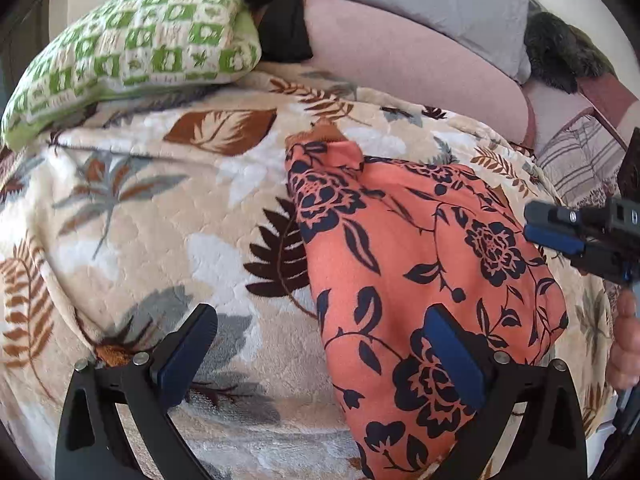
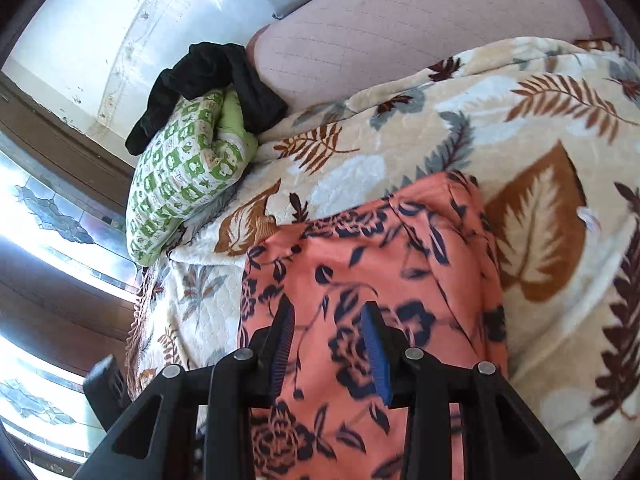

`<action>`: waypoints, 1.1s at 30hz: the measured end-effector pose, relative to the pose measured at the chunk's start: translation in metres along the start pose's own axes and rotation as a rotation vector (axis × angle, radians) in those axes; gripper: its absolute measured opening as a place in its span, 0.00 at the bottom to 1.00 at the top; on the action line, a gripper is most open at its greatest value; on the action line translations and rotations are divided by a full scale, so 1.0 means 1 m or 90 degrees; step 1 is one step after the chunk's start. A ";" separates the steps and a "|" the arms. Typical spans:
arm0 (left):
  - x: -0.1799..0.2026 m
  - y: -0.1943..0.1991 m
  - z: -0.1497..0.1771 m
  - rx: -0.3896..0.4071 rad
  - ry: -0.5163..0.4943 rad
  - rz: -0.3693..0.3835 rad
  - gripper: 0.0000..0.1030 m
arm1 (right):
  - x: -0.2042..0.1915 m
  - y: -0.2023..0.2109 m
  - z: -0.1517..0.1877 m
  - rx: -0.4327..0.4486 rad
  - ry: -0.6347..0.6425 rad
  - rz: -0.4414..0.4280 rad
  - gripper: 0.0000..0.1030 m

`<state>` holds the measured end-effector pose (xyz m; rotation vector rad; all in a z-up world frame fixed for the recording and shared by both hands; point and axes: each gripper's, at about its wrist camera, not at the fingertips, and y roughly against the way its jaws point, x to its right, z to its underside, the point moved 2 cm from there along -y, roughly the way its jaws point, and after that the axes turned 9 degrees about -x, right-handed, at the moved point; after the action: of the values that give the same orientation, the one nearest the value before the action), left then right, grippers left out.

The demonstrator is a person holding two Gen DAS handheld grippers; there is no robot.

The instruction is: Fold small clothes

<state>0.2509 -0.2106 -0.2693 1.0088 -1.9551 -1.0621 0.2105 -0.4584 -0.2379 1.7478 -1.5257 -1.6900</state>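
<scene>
A: What's at your left?

B: Your left gripper (image 1: 320,344) hangs with jaws spread wide, one finger over the leaf-print blanket (image 1: 160,208), the other over the garment.

A: And the garment?

B: The coral floral garment (image 1: 420,248) lies bunched lengthwise on the blanket. Your right gripper (image 2: 330,344) sits above it, jaws parted, holding nothing.

We see the garment (image 1: 424,280) lying on the blanket (image 1: 168,216), to the right in the left wrist view. Behind it, far left, a pillow (image 1: 136,56) rests on the blanket with a dark cloth (image 1: 280,20) draped over its back. Our right tool (image 1: 560,236) hangs above the garment's right edge.
</scene>
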 end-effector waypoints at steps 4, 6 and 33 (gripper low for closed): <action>0.028 -0.034 0.025 -0.103 -0.122 -0.057 1.00 | 0.028 0.001 0.054 -0.003 -0.020 0.096 0.36; 0.027 -0.042 0.031 -0.097 -0.116 -0.047 1.00 | 0.064 -0.016 0.084 -0.014 -0.065 0.095 0.35; 0.021 -0.007 -0.001 0.069 -0.093 -0.085 1.00 | 0.058 -0.003 0.026 0.075 -0.073 0.041 0.36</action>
<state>0.2444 -0.2314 -0.2712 1.1639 -2.1055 -1.1409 0.1765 -0.4919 -0.2802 1.6632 -1.7451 -1.7275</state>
